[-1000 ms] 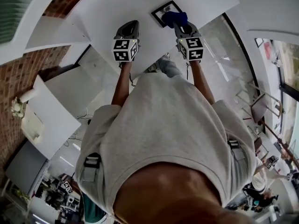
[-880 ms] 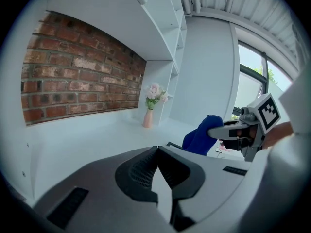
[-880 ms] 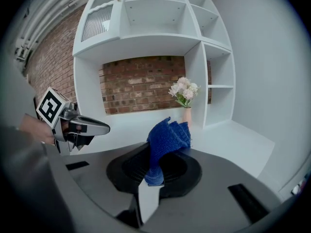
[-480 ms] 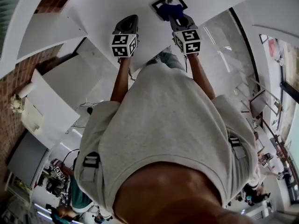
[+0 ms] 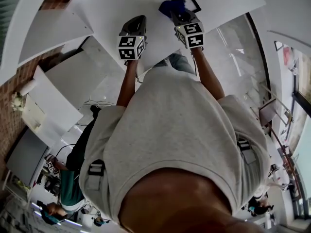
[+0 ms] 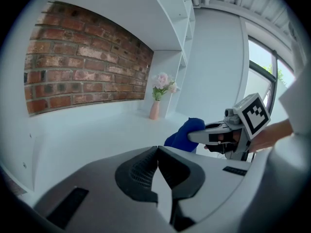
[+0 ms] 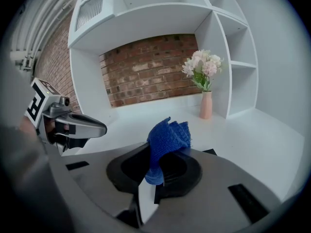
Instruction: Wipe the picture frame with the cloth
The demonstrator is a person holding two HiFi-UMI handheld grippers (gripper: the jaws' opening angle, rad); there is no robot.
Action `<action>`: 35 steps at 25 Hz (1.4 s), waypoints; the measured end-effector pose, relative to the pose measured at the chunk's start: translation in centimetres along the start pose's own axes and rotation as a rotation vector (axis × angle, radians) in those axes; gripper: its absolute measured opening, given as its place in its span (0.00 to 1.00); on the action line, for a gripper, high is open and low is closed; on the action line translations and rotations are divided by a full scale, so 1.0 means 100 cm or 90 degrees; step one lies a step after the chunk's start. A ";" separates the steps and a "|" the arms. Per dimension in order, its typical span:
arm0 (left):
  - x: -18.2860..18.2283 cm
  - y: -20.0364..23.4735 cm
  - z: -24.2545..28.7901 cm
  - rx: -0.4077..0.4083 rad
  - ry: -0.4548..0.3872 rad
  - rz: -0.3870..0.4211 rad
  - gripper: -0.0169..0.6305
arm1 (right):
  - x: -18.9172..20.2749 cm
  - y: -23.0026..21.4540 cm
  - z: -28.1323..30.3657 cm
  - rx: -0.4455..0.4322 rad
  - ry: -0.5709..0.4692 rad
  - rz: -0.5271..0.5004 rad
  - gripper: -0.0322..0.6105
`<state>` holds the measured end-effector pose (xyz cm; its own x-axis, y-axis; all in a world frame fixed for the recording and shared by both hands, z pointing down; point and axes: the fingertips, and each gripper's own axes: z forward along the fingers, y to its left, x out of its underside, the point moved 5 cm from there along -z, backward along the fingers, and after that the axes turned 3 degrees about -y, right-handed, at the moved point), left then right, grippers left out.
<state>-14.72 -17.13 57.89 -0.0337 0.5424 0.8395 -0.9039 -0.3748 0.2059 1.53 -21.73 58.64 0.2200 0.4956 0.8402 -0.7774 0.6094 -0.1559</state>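
The black picture frame lies flat on the white table at the far side. A crumpled blue cloth rests at the frame's left edge, and my right gripper is shut on it. In the right gripper view the cloth bunches up out of the right gripper. My left gripper hovers over bare table to the left of the cloth, shut with nothing in it. In the left gripper view the left gripper shows its jaws meeting, with the cloth beyond.
A pink vase with flowers stands at the back of the white surface, against white shelving and a brick wall. The table's near edge runs just under both grippers. More white tables stand to the left.
My right gripper has carried the cloth leftward across the frame, from its right part to its left edge. The left gripper has stayed about where it was.
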 end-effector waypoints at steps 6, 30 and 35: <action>0.004 0.004 -0.002 -0.011 0.004 -0.007 0.05 | 0.002 -0.011 0.018 0.005 0.010 0.004 0.14; -0.005 -0.005 0.015 -0.005 0.003 -0.010 0.05 | 0.007 -0.102 0.015 0.086 0.041 0.015 0.14; -0.003 -0.007 0.015 -0.006 0.005 -0.010 0.05 | 0.006 -0.128 0.010 0.115 0.039 0.016 0.14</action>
<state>-13.40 -18.18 58.26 -0.0232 0.5538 0.8323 -0.9081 -0.3599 0.2141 10.98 -29.82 61.69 0.2303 0.5496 0.8030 -0.8751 0.4779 -0.0762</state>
